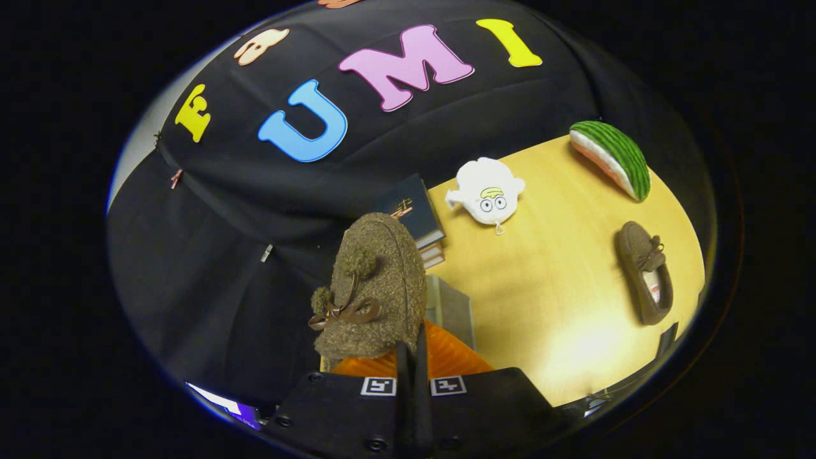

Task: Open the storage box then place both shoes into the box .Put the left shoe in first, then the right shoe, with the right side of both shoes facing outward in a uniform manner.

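My gripper [412, 357] is shut on the rim of a fuzzy brown shoe [373, 287] with a brown bow. The shoe is held up off the table, its toe pointing away from the fingers toward the booth wall. Just beyond the fingers, under the held shoe, lies an orange ribbed surface [449, 363], and a grey box wall [451, 309] stands beside it; how the two join is hidden by the shoe. The second brown shoe [645, 274] lies on the wooden table [548, 287], far off to the right of the fingers, with its opening facing up.
A stack of books [414, 213] with a dark blue cover sits behind the held shoe at the table's back edge. A white plush toy [488, 191] lies beside the books. A watermelon-slice toy [612, 158] rests at the far right corner.
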